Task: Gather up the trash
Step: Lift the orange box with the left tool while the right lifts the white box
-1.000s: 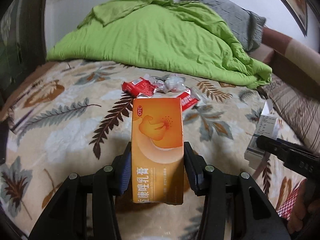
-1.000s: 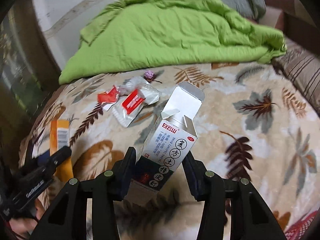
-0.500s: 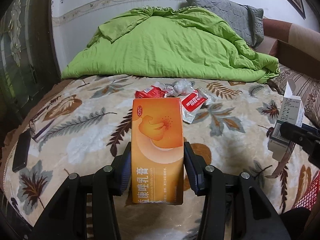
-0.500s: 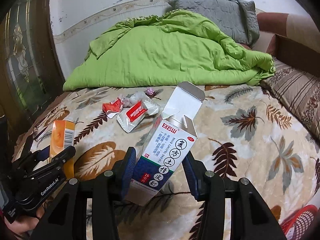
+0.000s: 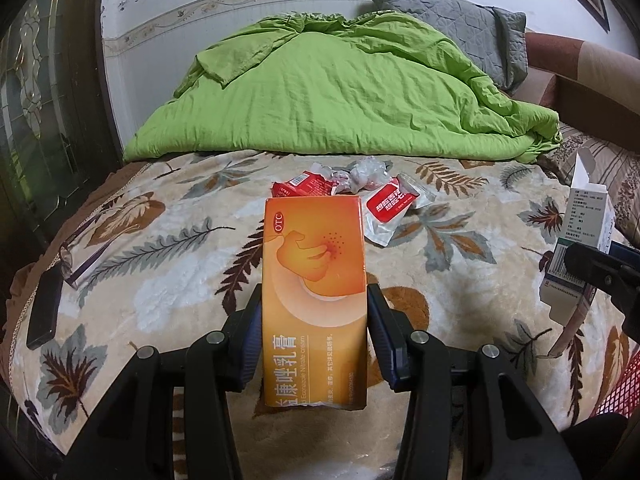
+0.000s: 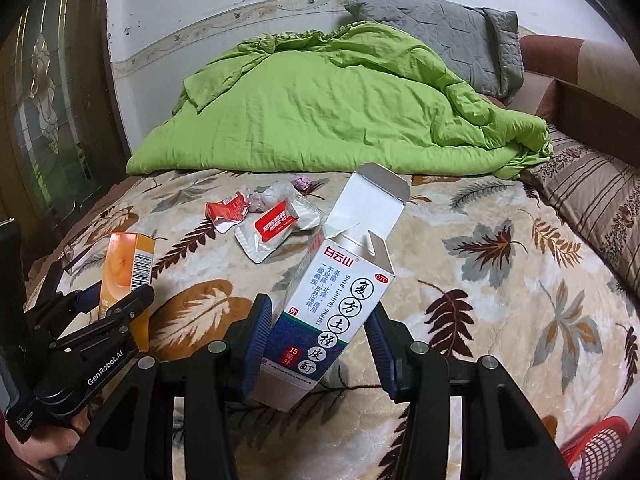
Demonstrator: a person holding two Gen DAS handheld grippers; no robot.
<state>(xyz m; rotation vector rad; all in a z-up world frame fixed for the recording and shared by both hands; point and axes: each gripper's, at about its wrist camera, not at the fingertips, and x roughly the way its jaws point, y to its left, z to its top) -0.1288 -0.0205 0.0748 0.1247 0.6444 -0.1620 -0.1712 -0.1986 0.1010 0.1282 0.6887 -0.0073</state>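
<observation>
**Two medicine boxes held above a leaf-patterned bed**

A bed (image 5: 168, 240) fills both views, covered by a beige blanket printed with brown and grey leaves. At its far end lies a rumpled green duvet (image 5: 340, 92), with a grey quilted pillow (image 5: 448, 12) propped behind it against the wall. A striped cushion (image 6: 596, 204) sits along the bed's right side.

The left claw (image 5: 314, 344) is clamped on an orange box (image 5: 314, 280), its blue pads pressing both long sides; the box stands upright between them, above the blanket. The right claw (image 6: 316, 344) grips a white and blue box (image 6: 332, 308), which tilts to the right with its top flap open. In the right wrist view the left claw (image 6: 116, 308) appears at the lower left with the orange box (image 6: 128, 268) in it, and a hand (image 6: 36, 444) shows beneath it.

A red mesh basket (image 6: 596, 440) peeks in at the lower right corner. Still on the blanket, near the duvet's edge, lie the remaining scraps: a clear pouch with a red label (image 5: 394, 208), a crumpled red wrapper (image 5: 304, 186) and a wad of clear plastic (image 5: 366, 172), all close together. A small purple ball (image 6: 303, 182) of paper sits just behind them. At the bed's left edge rest a dark phone (image 5: 44, 308) and a pair of glasses (image 5: 74, 260).
</observation>
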